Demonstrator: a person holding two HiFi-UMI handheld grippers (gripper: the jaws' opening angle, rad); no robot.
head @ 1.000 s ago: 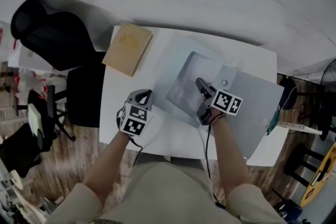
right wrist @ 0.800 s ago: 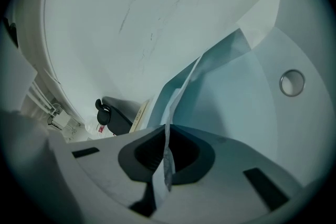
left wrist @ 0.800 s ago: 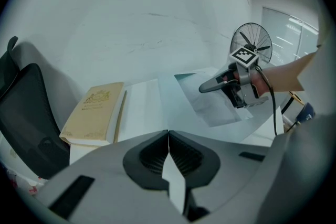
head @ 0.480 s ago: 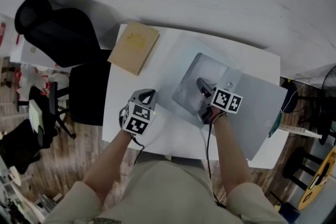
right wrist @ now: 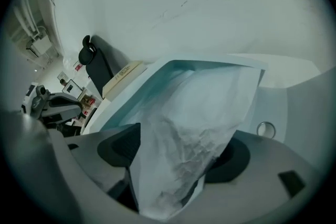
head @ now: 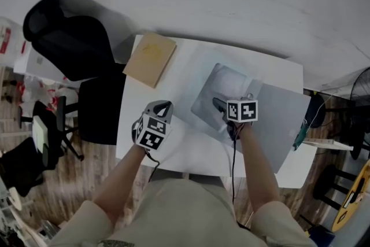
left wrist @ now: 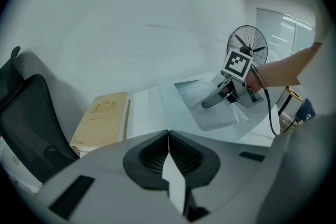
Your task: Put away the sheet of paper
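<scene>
The right tool (head: 217,103), clamped on the crumpled sheet of paper (right wrist: 199,128), has turned slightly over the open folder (head: 277,124); the left tool (head: 163,106) stays closed, left of the folder.

Grey left claw (head: 164,104) and right claw (head: 217,102), black-and-white marker cubes (head: 151,131), beige sleeves (head: 81,222)

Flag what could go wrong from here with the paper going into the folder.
1. The sheet of paper is crumpled where the right gripper pinches it; pushing further may crease or tear it.
2. The left gripper appears off the folder, so the folder could slide on the table.
</scene>
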